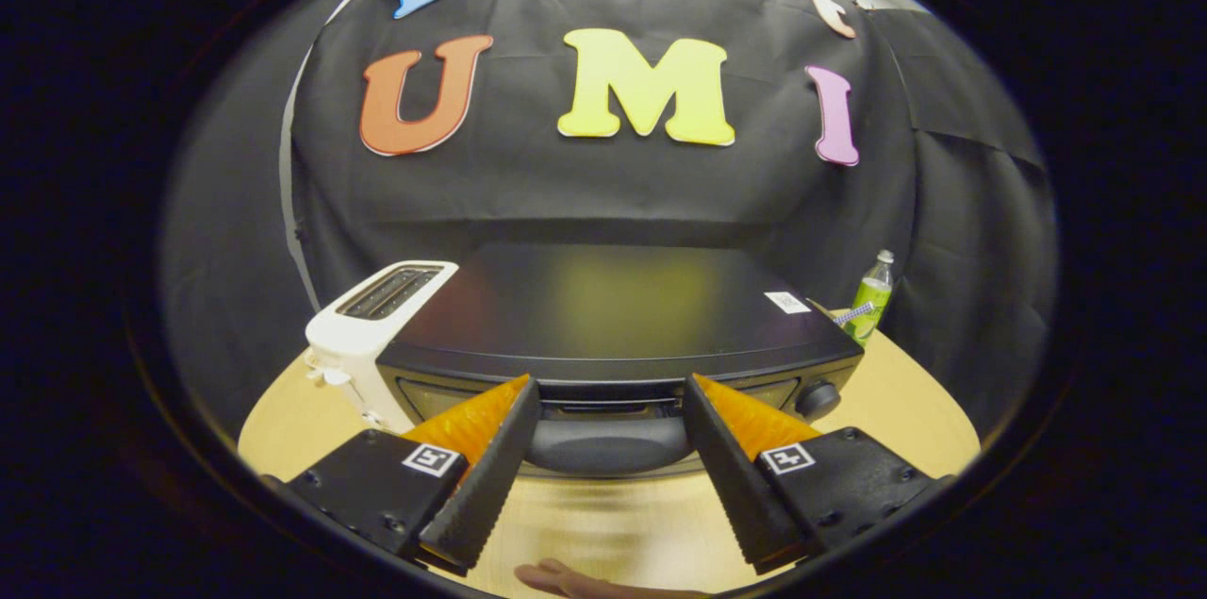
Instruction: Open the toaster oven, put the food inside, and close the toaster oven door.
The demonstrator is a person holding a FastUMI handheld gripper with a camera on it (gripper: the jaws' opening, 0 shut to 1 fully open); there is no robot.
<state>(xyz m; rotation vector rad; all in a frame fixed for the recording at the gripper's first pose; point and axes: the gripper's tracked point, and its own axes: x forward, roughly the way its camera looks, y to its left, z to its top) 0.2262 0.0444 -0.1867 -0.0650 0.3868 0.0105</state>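
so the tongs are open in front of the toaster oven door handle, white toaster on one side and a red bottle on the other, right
Not quite: the bottle is green, not red, as the gripper view shows. The rest holds: the tongs are open before the toaster oven door handle, with the white toaster on the other side.

Staged recording booth, not a real kitchen: black cloth wall (603,193) behind a round wooden worktop (905,410) bearing a black toaster oven (613,316), a white toaster (363,335) and a green bottle (869,302).
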